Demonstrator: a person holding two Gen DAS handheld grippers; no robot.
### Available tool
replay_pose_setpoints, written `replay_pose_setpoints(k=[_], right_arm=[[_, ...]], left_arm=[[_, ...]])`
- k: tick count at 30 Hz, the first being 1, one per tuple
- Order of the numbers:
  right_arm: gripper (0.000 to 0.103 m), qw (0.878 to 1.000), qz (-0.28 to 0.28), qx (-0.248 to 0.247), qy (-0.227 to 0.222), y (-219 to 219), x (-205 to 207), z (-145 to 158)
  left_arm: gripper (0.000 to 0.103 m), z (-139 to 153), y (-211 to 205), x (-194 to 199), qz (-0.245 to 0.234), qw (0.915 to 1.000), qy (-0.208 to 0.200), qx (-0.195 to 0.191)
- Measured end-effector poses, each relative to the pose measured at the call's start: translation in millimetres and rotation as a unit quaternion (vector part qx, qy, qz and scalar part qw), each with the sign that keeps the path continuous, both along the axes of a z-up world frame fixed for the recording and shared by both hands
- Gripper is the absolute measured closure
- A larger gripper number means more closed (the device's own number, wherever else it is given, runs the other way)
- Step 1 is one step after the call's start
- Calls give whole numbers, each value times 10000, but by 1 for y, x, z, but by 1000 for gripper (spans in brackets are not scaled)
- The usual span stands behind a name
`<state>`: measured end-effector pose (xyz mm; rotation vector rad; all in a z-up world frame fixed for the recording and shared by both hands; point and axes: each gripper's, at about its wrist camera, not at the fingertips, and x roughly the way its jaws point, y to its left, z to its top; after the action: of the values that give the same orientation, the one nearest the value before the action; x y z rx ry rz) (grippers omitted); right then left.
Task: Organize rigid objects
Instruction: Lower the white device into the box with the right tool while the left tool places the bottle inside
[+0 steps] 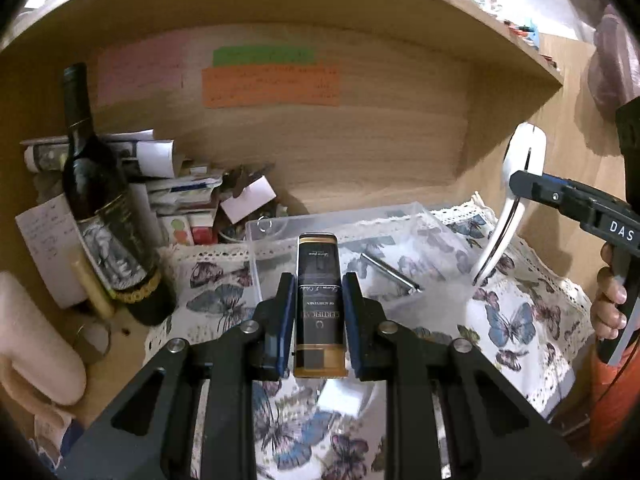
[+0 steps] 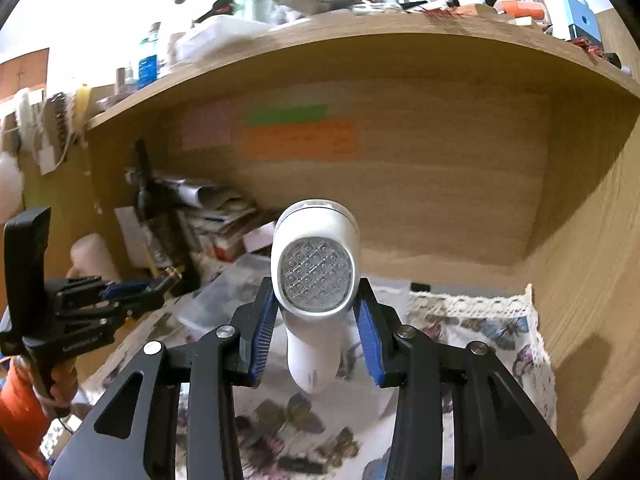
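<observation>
The cloth [image 1: 516, 320] is white with blue and purple butterflies and a lace edge, and the shelf [image 2: 440, 184] is light wood with pink, green and orange notes [image 1: 272, 84]. The box [image 1: 319, 300] is black and gold with white lettering; the shaver [image 2: 316, 264] is white with a silver mesh face. The bottle [image 1: 104, 204] is dark with a gold band.

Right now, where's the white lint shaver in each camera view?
Left wrist view: white lint shaver at far right, seen side-on in the right gripper.
Right wrist view: white lint shaver at centre, clamped between the blue pads.
Shared landmark: orange note on the shelf's back wall.
</observation>
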<state>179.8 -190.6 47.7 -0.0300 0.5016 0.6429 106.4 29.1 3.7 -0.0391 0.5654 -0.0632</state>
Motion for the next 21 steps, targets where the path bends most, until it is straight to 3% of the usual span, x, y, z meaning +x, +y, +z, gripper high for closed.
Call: replay_pose_setpoints(k=[6,21], right_arm=[[68,9985,-200,-483,-142,15,23,-10],[68,9872,-49,-1256,987,44,88,-76]], left_arm=[[80,-7,-1,36,1,9999,130,90],[80,-55,-11,108,-326,9926,1169,15]])
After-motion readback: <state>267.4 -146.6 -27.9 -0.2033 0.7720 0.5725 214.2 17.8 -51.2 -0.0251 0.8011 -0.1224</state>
